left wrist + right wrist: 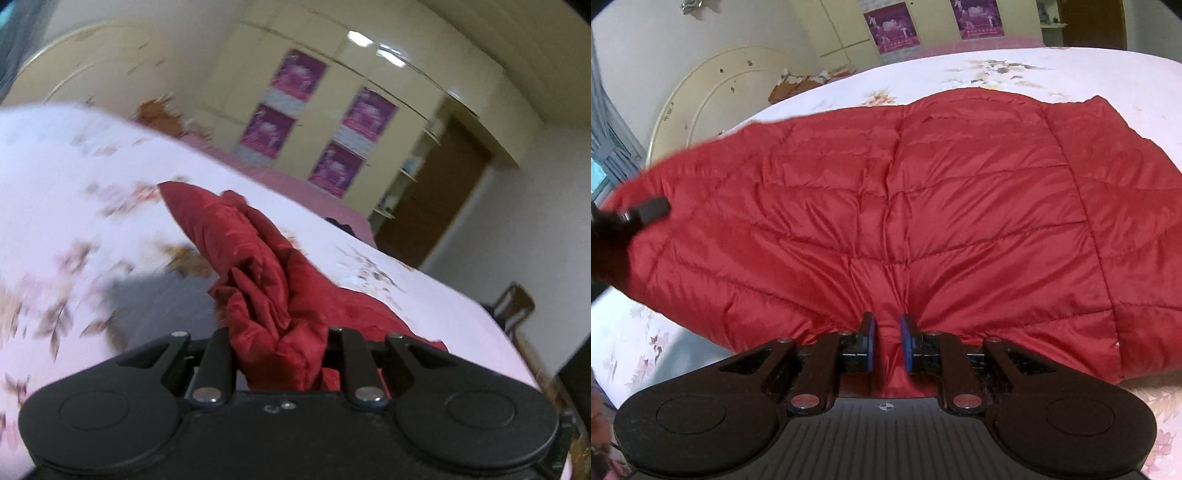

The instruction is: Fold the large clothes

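Nearest, the right gripper pinches the near edge of the red jacket, which lies spread over the floral bedsheet. The left gripper clamps a bunched fold of it. Beyond stand wardrobe doors bearing 4 purple posters.

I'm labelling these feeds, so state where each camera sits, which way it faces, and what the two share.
Left wrist: on the left tongs, tilted, looking along them across the bed to a wardrobe; bunched red jacket clamped between its black arms.
Right wrist: on the right tongs, looking down on the jacket spread flat; blue pads pinch its near edge.
Shared: jacket, bed, wardrobe posters; the left tongs show at this view's left edge.
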The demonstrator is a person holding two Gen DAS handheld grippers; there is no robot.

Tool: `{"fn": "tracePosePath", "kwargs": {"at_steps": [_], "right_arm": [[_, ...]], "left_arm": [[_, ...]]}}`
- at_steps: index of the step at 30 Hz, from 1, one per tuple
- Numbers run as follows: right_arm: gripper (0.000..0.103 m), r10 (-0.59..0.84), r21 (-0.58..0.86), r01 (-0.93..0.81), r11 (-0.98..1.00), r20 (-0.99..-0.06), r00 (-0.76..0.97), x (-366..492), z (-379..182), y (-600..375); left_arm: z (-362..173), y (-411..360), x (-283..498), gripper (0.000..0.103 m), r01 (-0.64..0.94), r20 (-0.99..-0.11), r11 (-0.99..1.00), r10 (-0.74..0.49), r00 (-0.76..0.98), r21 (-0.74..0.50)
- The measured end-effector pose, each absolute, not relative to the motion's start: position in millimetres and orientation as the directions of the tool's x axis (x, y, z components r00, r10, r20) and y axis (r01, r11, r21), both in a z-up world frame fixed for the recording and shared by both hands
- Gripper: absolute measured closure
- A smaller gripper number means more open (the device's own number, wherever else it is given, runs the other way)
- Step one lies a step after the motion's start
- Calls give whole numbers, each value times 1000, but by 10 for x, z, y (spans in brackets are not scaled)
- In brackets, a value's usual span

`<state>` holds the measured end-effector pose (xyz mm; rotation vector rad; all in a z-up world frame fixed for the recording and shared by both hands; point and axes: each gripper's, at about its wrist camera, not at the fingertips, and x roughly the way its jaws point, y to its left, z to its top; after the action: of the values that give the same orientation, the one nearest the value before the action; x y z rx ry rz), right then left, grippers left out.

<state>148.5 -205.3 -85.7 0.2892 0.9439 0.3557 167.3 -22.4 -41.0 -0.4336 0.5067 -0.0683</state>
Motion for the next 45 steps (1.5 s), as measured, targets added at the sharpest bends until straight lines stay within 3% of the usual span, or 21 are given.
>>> {"fn": "tracePosePath", "kwargs": {"at_steps": [3, 6, 11, 13, 16, 22, 30, 31, 32, 33, 35, 36, 37, 38, 41, 42, 43, 45], "right_arm": [[87, 439, 436, -142, 889, -719, 539, 1454, -853, -2137], [87, 426, 506, -75, 859, -628, 651, 1314, -581, -2477], [87, 73, 258, 103, 961, -590, 804, 1256, -354, -3275], [87, 34, 245, 158, 956, -633, 773, 1330, -439, -3561], [87, 140, 302, 115, 946, -703, 697, 1421, -638, -3726], [87, 265, 403, 51, 914, -686, 677, 1377, -730, -3896], [87, 376, 513, 34, 858, -671, 639, 1546, -818, -4059], [86, 384, 517, 28, 855, -670, 635, 1546, -824, -4068], [86, 394, 526, 25, 850, -667, 632, 1547, -825, -4090], [86, 402, 536, 27, 844, -666, 629, 1549, -827, -4119], [86, 412, 566, 55, 823, -661, 627, 1561, -857, -4237], [67, 407, 581, 82, 810, -658, 633, 1551, -863, -4320], [35, 377, 579, 116, 807, -656, 654, 1513, -847, -4413], [24, 342, 578, 139, 804, -641, 687, 1456, -809, -4511], [21, 355, 636, 134, 760, -578, 735, 1385, -674, -4749], [21, 372, 664, 118, 738, -546, 751, 1391, -611, -4796], [21, 385, 681, 96, 726, -518, 764, 1414, -543, -4807], [21, 423, 701, 39, 712, -473, 773, 1536, -394, -4744]], "left_arm": [[-266, -448, 1703, 85, 6, -449, 933, -179, 875, -359], [-144, -685, 1711, 85, 42, -449, 952, -181, 875, -303], [-17, -1106, 1753, 85, 70, -453, 967, -178, 873, -245], [5, -1301, 1777, 85, 84, -452, 969, -183, 873, -231], [12, -1588, 1821, 86, 111, -457, 971, -200, 867, -213], [-113, -2174, 1985, 86, 203, -512, 962, -270, 815, -183], [-682, -2899, 2266, 84, 327, -675, 936, -323, 663, -127], [-738, -2934, 2283, 78, 332, -684, 935, -324, 653, -125], [-759, -2957, 2288, 61, 343, -687, 931, -331, 647, -125], [-771, -2977, 2279, 58, 364, -686, 922, -349, 638, -131], [-757, -2922, 2254, 38, 380, -679, 906, -399, 617, -187], [-720, -2880, 2230, 38, 380, -681, 898, -421, 599, -221], [-664, -2772, 2198, 36, 372, -679, 885, -456, 575, -279], [-591, -2684, 2140, 30, 373, -660, 861, -506, 555, -347], [-355, -2174, 1930, 32, 330, -548, 822, -559, 622, -464], [-293, -2002, 1909, 36, 306, -529, 837, -530, 663, -454], [-263, -1872, 1930, 47, 275, -526, 858, -489, 696, -434], [-308, -1586, 2073, 52, 185, -540, 892, -403, 739, -412]]}}
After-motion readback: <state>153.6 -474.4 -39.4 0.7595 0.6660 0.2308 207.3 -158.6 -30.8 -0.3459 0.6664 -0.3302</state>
